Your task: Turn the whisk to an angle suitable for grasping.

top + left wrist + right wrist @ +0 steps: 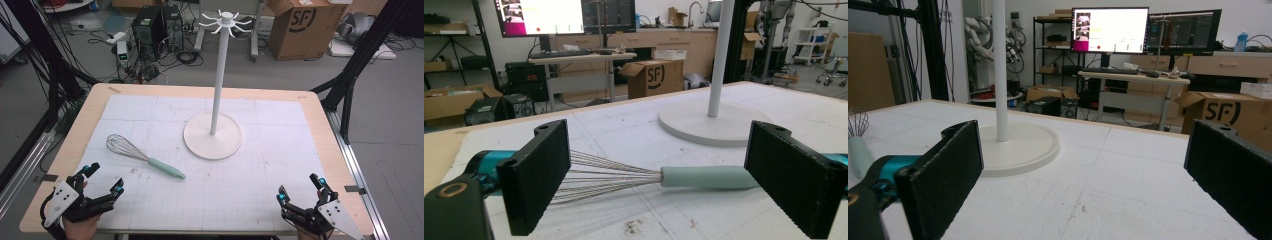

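Both grippers, left (pixel 102 181) and right (pixel 300 188), rest at the tabletop's (pixel 270 165) near edge, fingers wide and empty. The whisk (pixel 142 156) lies untouched just ahead of the left fingers; hanging it on the stand (pixel 213 135) likely remains.

The tabletop (pixel 65 150) is pale wood under a white gridded mat (pixel 240 185), standing on a grey floor (pixel 395 120). Beyond the tabletop's far edge sit a black computer tower (pixel 149 26) amid loose cables, and to its right an open cardboard box (pixel 300 25). Black frame struts (pixel 360 55) flank the tabletop. Farther behind the box stands a desk (pixel 1133 77) carrying two lit monitors (pixel 1110 30), with wooden cabinets (pixel 664 42) along the wall.
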`<action>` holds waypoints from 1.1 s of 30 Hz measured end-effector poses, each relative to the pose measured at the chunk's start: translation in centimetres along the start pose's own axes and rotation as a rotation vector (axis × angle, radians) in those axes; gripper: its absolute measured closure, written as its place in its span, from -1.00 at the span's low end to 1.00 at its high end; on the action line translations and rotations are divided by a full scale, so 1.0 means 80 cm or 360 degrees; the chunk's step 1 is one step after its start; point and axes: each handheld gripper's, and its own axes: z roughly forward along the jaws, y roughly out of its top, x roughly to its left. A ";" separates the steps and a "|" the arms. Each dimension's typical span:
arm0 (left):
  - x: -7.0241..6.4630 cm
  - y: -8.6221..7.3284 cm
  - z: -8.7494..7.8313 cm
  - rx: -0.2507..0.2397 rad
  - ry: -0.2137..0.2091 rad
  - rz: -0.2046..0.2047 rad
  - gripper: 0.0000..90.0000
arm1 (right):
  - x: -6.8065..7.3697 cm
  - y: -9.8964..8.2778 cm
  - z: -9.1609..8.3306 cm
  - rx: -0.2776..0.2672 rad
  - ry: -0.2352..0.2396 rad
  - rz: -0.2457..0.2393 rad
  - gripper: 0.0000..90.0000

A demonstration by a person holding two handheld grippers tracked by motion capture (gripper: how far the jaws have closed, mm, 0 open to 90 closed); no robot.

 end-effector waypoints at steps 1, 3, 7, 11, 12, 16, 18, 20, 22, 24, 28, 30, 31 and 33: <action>0.000 0.000 0.000 0.0002 -0.0002 -0.0001 -0.74 | 0.000 0.000 0.000 0.0001 0.0002 -0.0001 -0.97; 0.000 0.000 0.000 -0.0001 -0.0001 -0.0003 -0.74 | 0.002 0.001 0.000 -0.0003 0.0020 0.0009 -0.97; -0.001 0.000 0.001 0.0008 -0.0006 0.0002 -0.74 | 0.011 0.004 0.002 -0.0014 0.0061 -0.0020 -0.97; -0.001 -0.001 0.000 0.0010 -0.0003 -0.0002 -0.74 | 0.024 0.012 0.006 -0.0022 0.0114 -0.0041 -0.97; -0.001 -0.001 0.000 0.0010 -0.0002 -0.0002 -0.74 | 0.027 0.015 0.008 -0.0020 0.0130 -0.0046 -0.97; -0.001 0.000 0.000 0.0007 -0.0002 -0.0001 -0.74 | 0.039 0.020 0.018 -0.0003 0.0196 -0.0087 -0.91; -0.002 -0.001 0.000 0.0008 -0.0003 0.0000 -0.74 | 0.044 0.021 0.020 0.0006 0.0216 -0.0104 -0.91; -0.001 -0.001 0.001 0.0012 -0.0014 -0.0012 -0.74 | 0.048 0.021 0.022 0.0010 0.0226 -0.0118 -0.91; -0.001 0.000 0.003 0.0023 -0.0021 -0.0001 -0.74 | 0.050 0.022 0.023 0.0014 0.0236 -0.0116 -0.90; -0.003 0.004 0.006 0.0019 -0.0047 0.0013 -0.74 | 0.050 0.023 0.025 0.0014 0.0242 -0.0112 -0.87; -0.004 0.006 0.007 0.0007 -0.0057 0.0004 -0.74 | 0.051 0.025 0.032 0.0036 0.0290 -0.0099 -0.64; -0.003 0.005 0.007 0.0009 -0.0054 -0.0005 -0.74 | 0.053 0.026 0.039 0.0057 0.0329 -0.0101 -0.55; -0.003 0.005 0.007 0.0009 -0.0054 -0.0005 -0.74 | 0.055 0.026 0.044 0.0076 0.0350 -0.0104 -0.50; -0.002 0.005 0.006 0.0002 -0.0046 -0.0008 -0.74 | 0.062 0.028 0.054 0.0095 0.0395 -0.0098 -0.30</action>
